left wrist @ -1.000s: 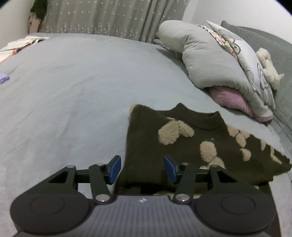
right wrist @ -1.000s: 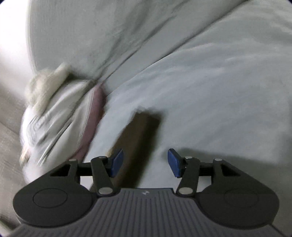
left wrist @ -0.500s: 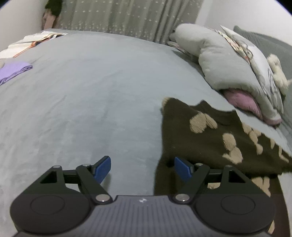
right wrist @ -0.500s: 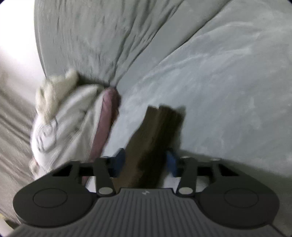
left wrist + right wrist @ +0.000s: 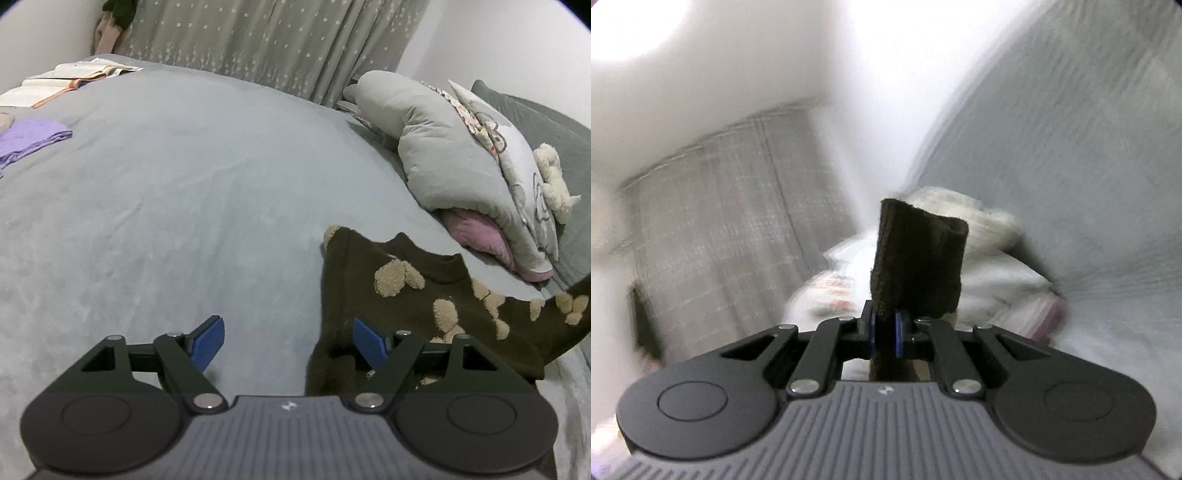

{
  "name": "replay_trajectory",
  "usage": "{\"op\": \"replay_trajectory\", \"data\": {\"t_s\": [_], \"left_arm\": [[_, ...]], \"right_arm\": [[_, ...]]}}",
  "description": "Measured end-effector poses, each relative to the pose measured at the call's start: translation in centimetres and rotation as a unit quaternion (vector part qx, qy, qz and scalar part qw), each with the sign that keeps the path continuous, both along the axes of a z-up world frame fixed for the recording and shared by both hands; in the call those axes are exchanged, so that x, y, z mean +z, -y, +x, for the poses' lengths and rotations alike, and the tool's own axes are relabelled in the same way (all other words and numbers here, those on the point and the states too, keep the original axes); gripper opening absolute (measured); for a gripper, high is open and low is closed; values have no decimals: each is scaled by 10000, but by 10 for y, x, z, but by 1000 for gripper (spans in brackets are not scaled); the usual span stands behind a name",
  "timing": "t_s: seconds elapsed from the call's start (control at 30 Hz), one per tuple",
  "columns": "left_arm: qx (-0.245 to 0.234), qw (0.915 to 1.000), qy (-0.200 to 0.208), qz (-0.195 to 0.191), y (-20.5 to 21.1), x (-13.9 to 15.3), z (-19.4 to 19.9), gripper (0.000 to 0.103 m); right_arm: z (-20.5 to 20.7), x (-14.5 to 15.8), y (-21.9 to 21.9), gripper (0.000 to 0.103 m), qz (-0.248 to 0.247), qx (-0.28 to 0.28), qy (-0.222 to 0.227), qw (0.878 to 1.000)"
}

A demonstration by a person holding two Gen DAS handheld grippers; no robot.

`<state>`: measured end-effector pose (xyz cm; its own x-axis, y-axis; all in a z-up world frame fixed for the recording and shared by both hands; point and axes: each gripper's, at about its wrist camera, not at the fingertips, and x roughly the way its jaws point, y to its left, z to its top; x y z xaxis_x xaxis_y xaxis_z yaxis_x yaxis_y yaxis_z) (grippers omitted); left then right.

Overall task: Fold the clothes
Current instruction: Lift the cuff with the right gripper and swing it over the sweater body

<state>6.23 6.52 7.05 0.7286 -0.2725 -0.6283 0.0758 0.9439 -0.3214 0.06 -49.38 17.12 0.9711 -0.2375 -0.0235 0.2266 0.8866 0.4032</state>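
Now the left gripper hangs with fingers spread wide over the grey bed, its right finger just over the sweater's left edge. Leftward, bare bedding runs to a purple cloth at the far edge. Meanwhile the right gripper pinches a dark sweater edge, lifted clear.

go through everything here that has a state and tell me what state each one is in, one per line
Left gripper: open, holding nothing.
Right gripper: shut on a strip of the sweater.
Dark brown fuzzy sweater with beige patches: partly spread on the bed, right end lifted.
Open book: lying open.
Purple garment: lying flat.
Grey star-patterned curtain: drawn closed.
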Motion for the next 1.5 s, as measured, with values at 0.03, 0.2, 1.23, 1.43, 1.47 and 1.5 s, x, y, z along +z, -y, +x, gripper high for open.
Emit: {"op": "replay_trajectory", "data": {"t_s": [0.03, 0.2, 1.23, 1.43, 1.47, 1.5], "left_arm": [[-38, 10000, 14, -16, 1, 1, -1, 77], [-539, 9983, 172, -172, 22, 6, -6, 77], [-2350, 9158, 1228, 3016, 429, -19, 88, 77], [-3047, 9417, 998, 1021, 390, -4, 97, 77], [-3071, 9448, 863, 744, 387, -7, 102, 77], [-3029, 9488, 709, 543, 386, -12, 108, 77]], "right_arm": [[3, 7, -9, 11, -172, 111, 33, 9998], [21, 42, -55, 11, -1028, 664, 198, 9923], [-56, 61, 41, 11, 6, 439, 732, 9963], [-56, 58, 45, 11, 175, 510, 848, 9949], [-56, 58, 44, 11, 180, 526, 847, 9949], [-55, 58, 43, 11, 186, 542, 846, 9948]]}}
